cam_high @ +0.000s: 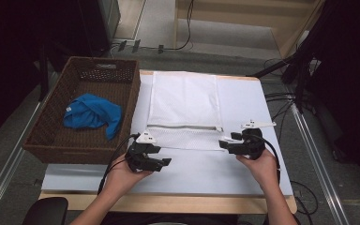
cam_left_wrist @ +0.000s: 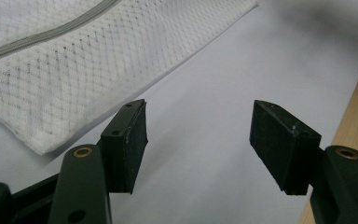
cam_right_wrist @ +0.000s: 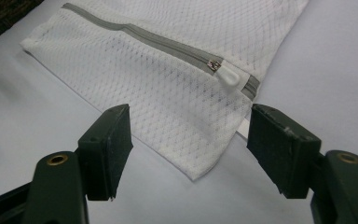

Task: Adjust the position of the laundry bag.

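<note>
Here the white table cover (cam_high: 243, 168) runs under both sets of jaws. Well off to the far side of the left gripper (cam_left_wrist: 198, 144) sits the wicker basket (cam_high: 56, 136) with a blue cloth (cam_high: 93, 115) inside. The white mesh laundry bag (cam_right_wrist: 168, 79) lies flat; its near corner reaches between the jaws of the right gripper (cam_right_wrist: 191, 149), which stand apart, untouched. The left gripper's jaws are also apart, the bag just beyond one. The zipper pull (cam_right_wrist: 227, 77) lies ahead of the right gripper's jaws.
</note>
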`<state>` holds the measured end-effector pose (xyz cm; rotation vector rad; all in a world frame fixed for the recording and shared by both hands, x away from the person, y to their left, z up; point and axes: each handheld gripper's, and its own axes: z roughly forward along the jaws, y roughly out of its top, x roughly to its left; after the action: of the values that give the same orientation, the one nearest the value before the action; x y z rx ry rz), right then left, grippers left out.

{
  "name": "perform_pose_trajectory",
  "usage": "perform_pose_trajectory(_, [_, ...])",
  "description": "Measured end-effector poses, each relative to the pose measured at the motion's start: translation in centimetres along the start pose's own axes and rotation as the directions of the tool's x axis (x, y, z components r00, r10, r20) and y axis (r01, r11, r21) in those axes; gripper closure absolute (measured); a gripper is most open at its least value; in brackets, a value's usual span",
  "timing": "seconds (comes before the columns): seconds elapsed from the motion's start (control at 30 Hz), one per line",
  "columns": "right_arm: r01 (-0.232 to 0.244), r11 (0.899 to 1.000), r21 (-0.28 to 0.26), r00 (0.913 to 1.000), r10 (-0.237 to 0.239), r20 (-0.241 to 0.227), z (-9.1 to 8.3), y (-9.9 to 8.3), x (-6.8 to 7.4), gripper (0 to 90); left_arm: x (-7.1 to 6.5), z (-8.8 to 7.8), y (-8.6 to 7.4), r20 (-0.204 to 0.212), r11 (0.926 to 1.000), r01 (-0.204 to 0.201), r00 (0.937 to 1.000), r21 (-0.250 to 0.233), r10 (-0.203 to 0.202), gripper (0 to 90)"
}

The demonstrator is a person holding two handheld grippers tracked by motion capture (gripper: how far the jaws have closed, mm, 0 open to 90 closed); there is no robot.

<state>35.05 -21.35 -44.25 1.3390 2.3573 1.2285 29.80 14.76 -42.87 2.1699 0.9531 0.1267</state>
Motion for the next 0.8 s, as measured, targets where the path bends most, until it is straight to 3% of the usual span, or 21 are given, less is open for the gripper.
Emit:
perform_pose_trajectory(0.1, [-0.005,1.0,0.011,1.0,0.005,0.003,0.2,0.1,0.1,32.1,-0.1,0.5,0.4,-0.009,0.9999,0.016,0.9998,0.001,-0.016,37.1])
perform_pose_trajectory(0.27, [0.0,1.0,0.012,0.9999,0.0,0.013,0.3,0.3,0.2,33.5,-0.1,1.1,1.6,-0.041,1.0,-0.004,0.9992,0.009,0.005,36.5])
perform_pose_trajectory(0.5, [-0.027,1.0,0.006,0.9992,0.027,0.028,0.5,1.0,-0.6,34.9,1.1,2.0,2.2,-0.096,0.9991,0.033,0.9949,0.027,-0.03,37.1])
perform_pose_trajectory(0.63, [-0.043,0.999,-0.008,0.9982,0.044,0.042,0.5,1.8,-1.2,34.9,1.5,2.2,2.1,-0.165,0.9983,0.053,0.985,0.023,-0.049,36.1])
perform_pose_trajectory(0.7, [-0.059,0.998,-0.004,0.9975,0.059,0.041,0.7,2.2,-1.4,35.0,1.8,2.2,1.9,-0.177,0.997,0.076,0.9815,0.014,-0.072,34.4])
perform_pose_trajectory(0.8, [-0.045,0.999,0.02,0.9977,0.044,0.052,1.6,2.8,-1.7,35.0,2.2,2.2,1.6,-0.204,0.9932,0.116,0.9722,-0.007,-0.115,29.1])
